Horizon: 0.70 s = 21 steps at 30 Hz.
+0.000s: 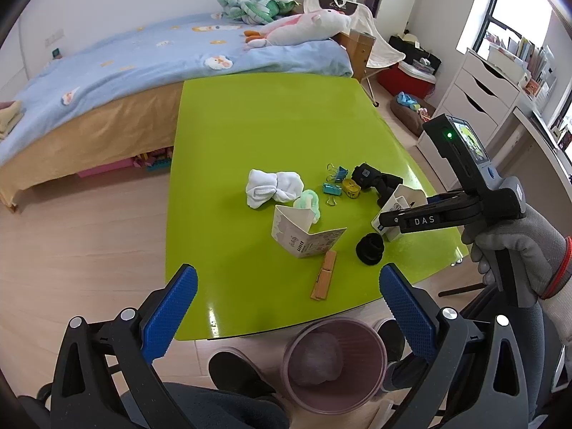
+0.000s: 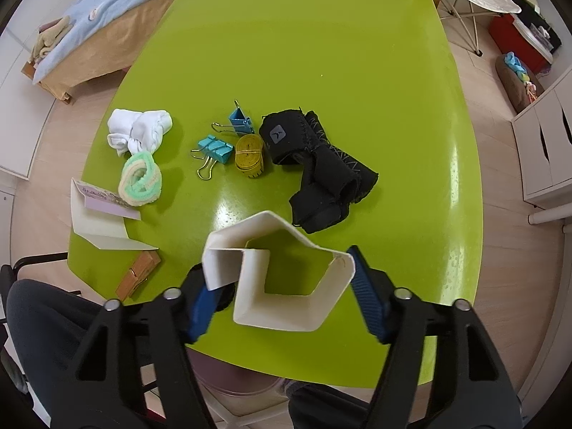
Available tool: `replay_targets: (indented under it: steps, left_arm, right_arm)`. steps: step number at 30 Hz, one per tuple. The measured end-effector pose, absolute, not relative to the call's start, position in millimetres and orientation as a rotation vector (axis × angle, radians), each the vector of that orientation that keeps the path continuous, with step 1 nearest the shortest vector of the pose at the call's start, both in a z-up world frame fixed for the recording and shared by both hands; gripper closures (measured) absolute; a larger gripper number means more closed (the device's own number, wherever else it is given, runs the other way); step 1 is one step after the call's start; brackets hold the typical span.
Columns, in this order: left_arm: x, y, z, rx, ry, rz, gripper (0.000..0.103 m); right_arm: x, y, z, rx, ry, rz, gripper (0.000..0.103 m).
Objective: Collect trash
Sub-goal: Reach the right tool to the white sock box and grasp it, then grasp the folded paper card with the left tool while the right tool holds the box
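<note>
My right gripper (image 2: 282,286) is shut on a white opened cardboard box (image 2: 286,318), squeezing its sides above the near edge of the green table (image 2: 304,53). The box also shows in the left wrist view (image 1: 397,207), with the right gripper (image 1: 389,220) on it. My left gripper (image 1: 287,307) is open and empty, above the table's near edge. A mauve trash bin (image 1: 334,361) stands on the floor below it, with crumpled trash inside. A folded paper card (image 1: 304,239) stands on the table; it also shows in the right wrist view (image 2: 100,225).
On the table lie a white sock bundle (image 2: 139,130), a green-yellow hair tie (image 2: 141,180), blue binder clips (image 2: 218,148), a yellow tape roll (image 2: 250,155), black fabric (image 2: 314,164), a wooden clothespin (image 1: 323,275) and a black cap (image 1: 370,250). A bed (image 1: 125,71) stands behind.
</note>
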State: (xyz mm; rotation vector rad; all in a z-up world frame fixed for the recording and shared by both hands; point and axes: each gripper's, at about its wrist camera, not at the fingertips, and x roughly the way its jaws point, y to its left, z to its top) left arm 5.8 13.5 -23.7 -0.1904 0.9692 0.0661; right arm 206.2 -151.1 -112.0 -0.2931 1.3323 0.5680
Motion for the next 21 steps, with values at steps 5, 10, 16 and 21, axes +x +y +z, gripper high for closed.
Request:
replay_targets:
  steps: [5,10,16,21]
  left_arm:
    - [7.5,13.0,-24.3,-0.192,0.973,0.063,0.005]
    - [13.9,9.6,-26.2,-0.188,0.983,0.052,0.005]
    - [28.6,7.0,-30.4,-0.194,1.008,0.026,0.005]
    - [46.1,5.9,-37.8,-0.201,1.046,-0.004,0.005]
  right_arm:
    - [204.6,-157.3,-104.0,-0.271,1.299,0.579,0.056]
    - [198.1,-163.9,-86.1,-0.249,1.255,0.596,0.056]
    - [185.6,-174.1,-66.3,-0.225,1.209,0.620,0.056]
    - [177.0,-182.7,-58.9,-0.202,1.202,0.631,0.056]
